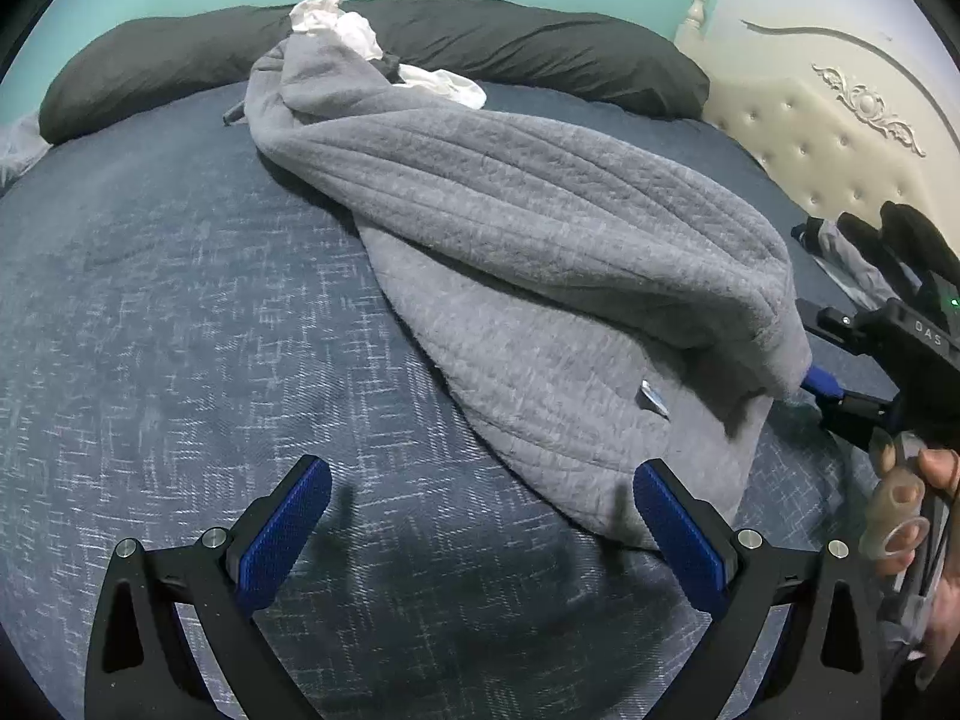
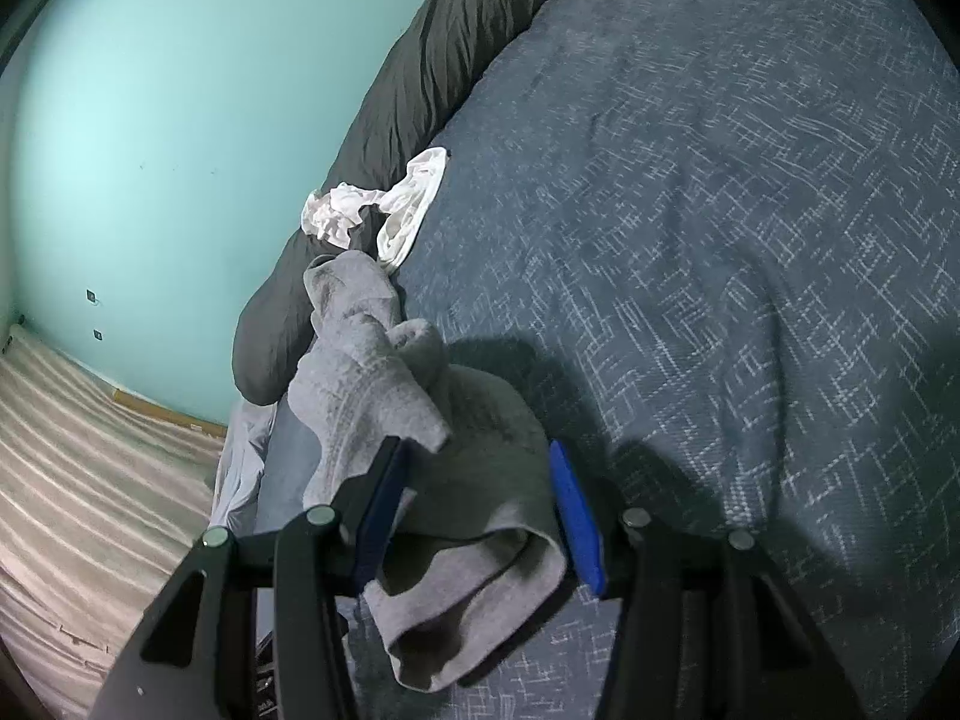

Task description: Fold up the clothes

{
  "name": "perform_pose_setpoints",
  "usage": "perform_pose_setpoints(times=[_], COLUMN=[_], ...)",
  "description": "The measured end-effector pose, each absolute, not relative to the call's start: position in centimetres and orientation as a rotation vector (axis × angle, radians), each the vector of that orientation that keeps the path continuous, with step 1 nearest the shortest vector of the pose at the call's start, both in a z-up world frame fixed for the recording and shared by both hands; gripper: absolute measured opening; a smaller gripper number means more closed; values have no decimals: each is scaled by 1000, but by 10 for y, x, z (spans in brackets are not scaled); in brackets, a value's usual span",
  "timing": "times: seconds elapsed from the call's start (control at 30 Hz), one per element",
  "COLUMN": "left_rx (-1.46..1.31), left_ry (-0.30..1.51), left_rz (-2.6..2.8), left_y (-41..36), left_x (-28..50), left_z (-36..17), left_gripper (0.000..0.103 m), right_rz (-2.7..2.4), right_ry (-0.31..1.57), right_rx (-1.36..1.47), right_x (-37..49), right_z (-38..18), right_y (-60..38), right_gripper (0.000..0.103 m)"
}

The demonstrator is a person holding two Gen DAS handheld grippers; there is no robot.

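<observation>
A grey quilted garment (image 1: 540,252) lies bunched in a long diagonal heap on the dark blue bedspread (image 1: 180,300). My left gripper (image 1: 480,474) stands open and empty just above the bed, its right finger beside the garment's near edge. In the left wrist view my right gripper (image 1: 840,390) reaches in from the right, one blue pad tucked under the garment's corner. From the right wrist, the garment's (image 2: 372,384) folded hem lies loosely between the parted jaws of my right gripper (image 2: 474,456), which do not pinch it.
A crumpled white garment (image 1: 354,30) (image 2: 390,210) rests against a long black pillow (image 1: 510,42) at the far edge. A cream tufted headboard (image 1: 840,138) and dark clothes (image 1: 900,234) stand at the right. A person's hand (image 1: 918,510) holds the right gripper. A striped floor (image 2: 72,480) lies beyond the bed's edge.
</observation>
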State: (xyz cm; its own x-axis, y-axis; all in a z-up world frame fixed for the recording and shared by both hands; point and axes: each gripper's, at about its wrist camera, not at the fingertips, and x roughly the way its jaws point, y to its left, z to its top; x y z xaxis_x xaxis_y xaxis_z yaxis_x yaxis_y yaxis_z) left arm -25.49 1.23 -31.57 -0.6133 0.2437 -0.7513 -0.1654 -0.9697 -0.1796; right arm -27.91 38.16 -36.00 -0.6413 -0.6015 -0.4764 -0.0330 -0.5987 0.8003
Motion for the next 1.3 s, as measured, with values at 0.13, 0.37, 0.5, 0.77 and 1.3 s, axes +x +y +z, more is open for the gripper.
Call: perform_pose_setpoints(times=[0.13,0.37,0.5,0.77,1.3], left_rx=[-1239,-1244,-1230,-1234,-1263], left_ry=[-143,-124,-134,-160,-233], left_rz=[2635,2612,2592,2577,2567], left_y=[8,10,14,18,11], left_x=[-255,-256,-256,-258,-260], left_z=[-313,-316,-317,-319,-318], left_gripper=[103,103,103,103,103], right_rz=[-2286,-2289,-2289,-2284,-2252], right_ry=[-1152,-1150,-1153,-1154,-997], right_rx=[1090,1088,1089,1090,1038], right_x=[-278,-279,-279,-281,-293], right_z=[-358,-358,-358,-357,-338], right_y=[379,378,379,381,356], right_gripper=[50,50,50,50,64])
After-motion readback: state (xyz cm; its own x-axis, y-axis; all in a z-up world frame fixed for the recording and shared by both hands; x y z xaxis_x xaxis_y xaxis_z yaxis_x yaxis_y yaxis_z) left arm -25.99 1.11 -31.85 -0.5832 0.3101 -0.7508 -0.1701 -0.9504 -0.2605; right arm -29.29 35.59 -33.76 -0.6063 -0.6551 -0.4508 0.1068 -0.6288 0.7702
